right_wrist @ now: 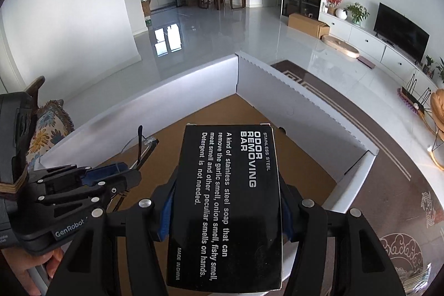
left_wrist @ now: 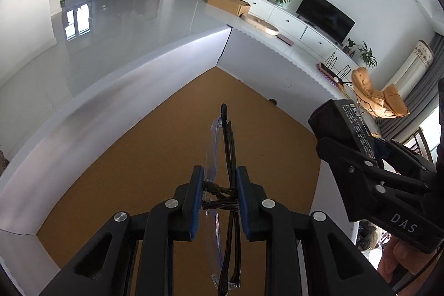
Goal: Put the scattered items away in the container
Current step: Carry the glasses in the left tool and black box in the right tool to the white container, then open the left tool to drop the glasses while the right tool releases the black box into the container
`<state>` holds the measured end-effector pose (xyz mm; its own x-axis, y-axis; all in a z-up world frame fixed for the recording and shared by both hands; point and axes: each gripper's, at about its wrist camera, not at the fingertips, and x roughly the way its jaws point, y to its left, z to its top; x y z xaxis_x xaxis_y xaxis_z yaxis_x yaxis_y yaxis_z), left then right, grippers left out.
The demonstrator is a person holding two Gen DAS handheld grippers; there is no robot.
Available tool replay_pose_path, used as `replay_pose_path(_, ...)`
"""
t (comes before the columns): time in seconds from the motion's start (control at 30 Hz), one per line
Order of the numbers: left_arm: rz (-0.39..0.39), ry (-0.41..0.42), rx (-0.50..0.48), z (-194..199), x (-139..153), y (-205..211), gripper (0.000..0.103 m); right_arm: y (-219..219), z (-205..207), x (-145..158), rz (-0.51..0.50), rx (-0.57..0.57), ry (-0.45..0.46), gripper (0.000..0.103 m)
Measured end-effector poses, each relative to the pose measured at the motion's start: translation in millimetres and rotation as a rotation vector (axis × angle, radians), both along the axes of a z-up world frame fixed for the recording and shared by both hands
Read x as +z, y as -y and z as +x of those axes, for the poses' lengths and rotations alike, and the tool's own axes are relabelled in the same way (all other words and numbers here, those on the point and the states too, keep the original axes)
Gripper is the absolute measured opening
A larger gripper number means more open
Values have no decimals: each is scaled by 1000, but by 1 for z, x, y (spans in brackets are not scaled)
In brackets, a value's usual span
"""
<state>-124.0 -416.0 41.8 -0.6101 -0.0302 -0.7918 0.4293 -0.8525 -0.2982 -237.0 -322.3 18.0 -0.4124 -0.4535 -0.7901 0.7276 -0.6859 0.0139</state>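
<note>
My left gripper is shut on a pair of folded glasses with clear lenses and black arms, held above the brown floor of a white-walled cardboard box. My right gripper is shut on a black box labelled "Odor Removing Bar", held over the same white box. In the left wrist view the right gripper with the black box is at the right. In the right wrist view the left gripper with the glasses is at the left.
The box stands on a patterned rug on a glossy white floor. A TV on a white cabinet, a cardboard carton and an orange chair stand at the right. A cushion lies at the left.
</note>
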Motion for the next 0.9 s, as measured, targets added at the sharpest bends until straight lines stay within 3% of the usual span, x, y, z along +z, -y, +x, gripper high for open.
replay_pose_path(0.23, 33, 92, -6, -27, -42, -4, 24, 14, -35, -43, 79, -47, 49, 59)
replay_pose_path(0.33, 28, 141, 36, -30, -52, 0, 29, 14, -42, -50, 87, -45, 72, 61)
replay_pose_path(0.4, 51, 150, 78, -31, -58, 3, 36, 13, -44, -48, 92, -49, 49, 67)
replay_pose_path(0.43, 79, 143, 92, -32, -61, 5, 54, 12, -44, -47, 99, -58, 28, 79)
replay_pose_path(0.47, 98, 139, 102, -31, -63, 6, 82, 10, -44, -45, 96, -69, 13, 83)
replay_pose_path(0.53, 81, 130, 119, -31, -63, 6, 103, 1, -45, -40, 59, -101, 11, 84)
replay_pose_path(0.9, 110, 51, 210, -16, -55, 16, 103, -29, -25, -1, -90, -139, -48, 84)
